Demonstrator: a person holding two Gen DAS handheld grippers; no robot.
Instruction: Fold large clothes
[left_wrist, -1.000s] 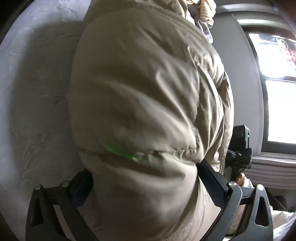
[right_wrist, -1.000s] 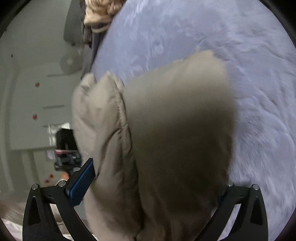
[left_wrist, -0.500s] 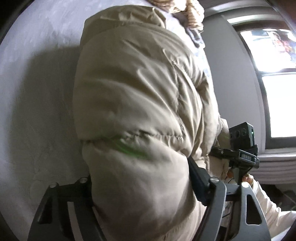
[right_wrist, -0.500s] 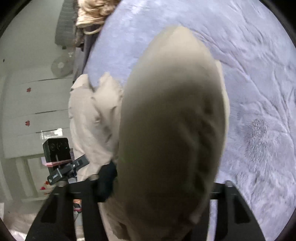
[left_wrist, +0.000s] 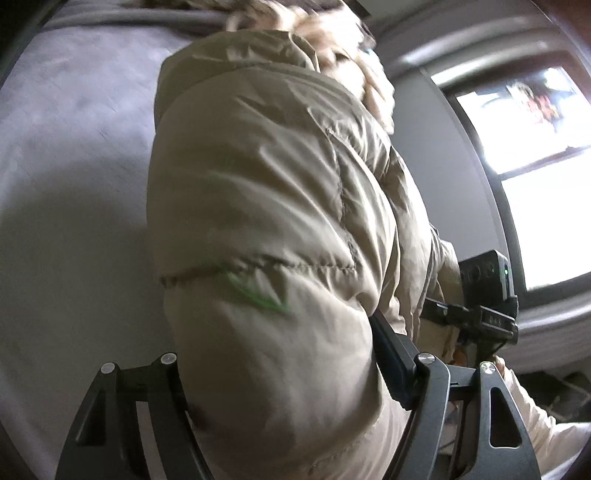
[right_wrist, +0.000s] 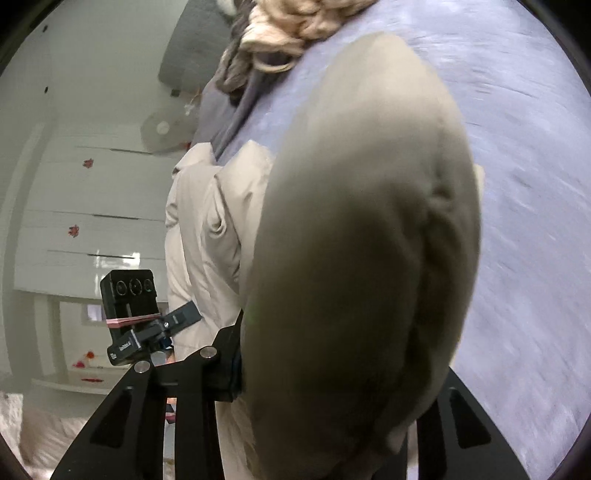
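Observation:
A beige padded jacket (left_wrist: 266, 206) fills the left wrist view, hanging over the lilac bed cover (left_wrist: 66, 147). My left gripper (left_wrist: 280, 373) is shut on a thick fold of the jacket, and the cloth hides its fingertips. In the right wrist view the same jacket (right_wrist: 354, 258) bulges in front of the lens. My right gripper (right_wrist: 332, 391) is shut on another part of it, with the fingertips buried in the padding. Each gripper shows in the other's view, the right one (left_wrist: 484, 295) and the left one (right_wrist: 136, 317).
The lilac bed cover (right_wrist: 535, 184) spreads below. A heap of cream knitwear and other clothes (right_wrist: 291, 33) lies at the far end of the bed. A bright window (left_wrist: 535, 184) is to the right, and white cupboards (right_wrist: 92, 206) and a fan (right_wrist: 162, 129) to the left.
Both grippers have lifted and tilted with the jacket still in them. More of the room and the far clothes heap has come into view, and the jacket hangs higher over the bed.

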